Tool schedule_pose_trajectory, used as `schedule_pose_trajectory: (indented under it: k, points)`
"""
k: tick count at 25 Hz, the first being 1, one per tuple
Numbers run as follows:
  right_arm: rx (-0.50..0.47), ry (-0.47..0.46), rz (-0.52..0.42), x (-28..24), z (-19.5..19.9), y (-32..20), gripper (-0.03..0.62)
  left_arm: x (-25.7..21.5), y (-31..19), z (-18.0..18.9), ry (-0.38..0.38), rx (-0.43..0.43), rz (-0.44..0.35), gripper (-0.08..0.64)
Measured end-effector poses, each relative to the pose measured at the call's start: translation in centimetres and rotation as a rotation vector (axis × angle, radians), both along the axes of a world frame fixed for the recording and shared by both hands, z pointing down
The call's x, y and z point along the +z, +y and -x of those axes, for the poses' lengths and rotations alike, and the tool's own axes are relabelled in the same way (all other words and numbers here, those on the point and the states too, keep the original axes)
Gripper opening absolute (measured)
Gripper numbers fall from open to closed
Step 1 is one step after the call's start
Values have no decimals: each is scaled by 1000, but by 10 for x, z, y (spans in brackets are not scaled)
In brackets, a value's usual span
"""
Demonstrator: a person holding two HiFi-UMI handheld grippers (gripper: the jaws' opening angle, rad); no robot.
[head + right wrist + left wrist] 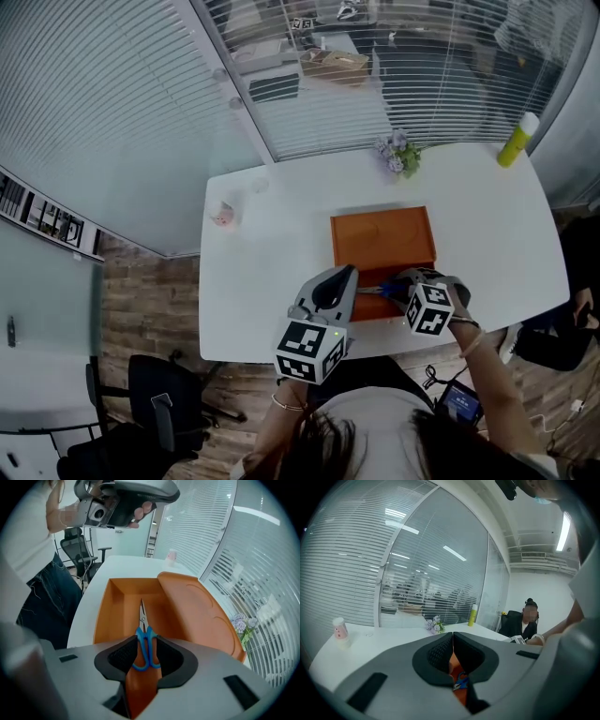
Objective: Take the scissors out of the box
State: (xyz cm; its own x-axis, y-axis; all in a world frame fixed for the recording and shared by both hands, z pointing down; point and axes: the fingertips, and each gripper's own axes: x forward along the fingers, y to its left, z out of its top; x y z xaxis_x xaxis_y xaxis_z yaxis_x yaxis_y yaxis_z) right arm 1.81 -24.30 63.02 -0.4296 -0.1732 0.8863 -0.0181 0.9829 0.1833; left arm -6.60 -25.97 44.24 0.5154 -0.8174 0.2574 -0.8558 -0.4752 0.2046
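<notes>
White table (272,234), glass walls with blinds at 10 and 12 o'clock.

Nearest you is the left gripper (349,274), at the 7 o'clock corner of the orange box (104,620), nose over the near edge and close to level. Its jaws are clenched tip to tip with nothing gripped. Its own view only shows a sliver of orange and blue through the slot behind the tips.

Right gripper (146,640) is at the box's 5 o'clock end, pitched steeply down into the tray. Its jaws are released and standing wide, one either side of the blue handles. I can't see the pads pressing on them.

Scissors (143,630) are still in the box, flat on the tray floor with the blades closed. Handles sit between your right jaws and the tips point along the tray toward 9 o'clock, the left gripper's end.

Lid (382,239) is swung open on the tray's 12 o'clock side. Can't tell if it lies flat or leans.

Further out on the table:
- pink bottle (222,215) at 10 o'clock of the box, well apart from it, near the left edge
- flowers (399,155) at 12 o'clock, by the far edge
- yellow bottle (517,139) at 1 o'clock, upright at the far right corner

Off the table, a black chair (155,403) sits at 8 o'clock on the wood floor. A seated person (527,620) shows past the table's right end in the left gripper view.
</notes>
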Motion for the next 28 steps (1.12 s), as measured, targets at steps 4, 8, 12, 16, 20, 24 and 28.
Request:
schedule_pose_trajectory:
  k: [4,8,12,16,20,24,28]
  points:
    - [-19,35,20,9,0,1,155,2,-5,1,4,3,5,20]
    - [-31,75,31,17,0,0,158,3,-8,4,7,3,10,20]
    - [-35,96,53,20,-1,-1,158,5,-10,7,10,1,13,20]
    - [-38,110,104,21,0,2,133,7,-11,7,14,2,21,20]
    - [-50,116,132,22,0,4,124,9,-12,7,18,0,24,20]
    - [-63,119,148,22,0,5,117,8,-13,8,21,-3,21,20]
    - [-57,112,134,22,1,5,114,8,-14,9,22,-6,21,20]
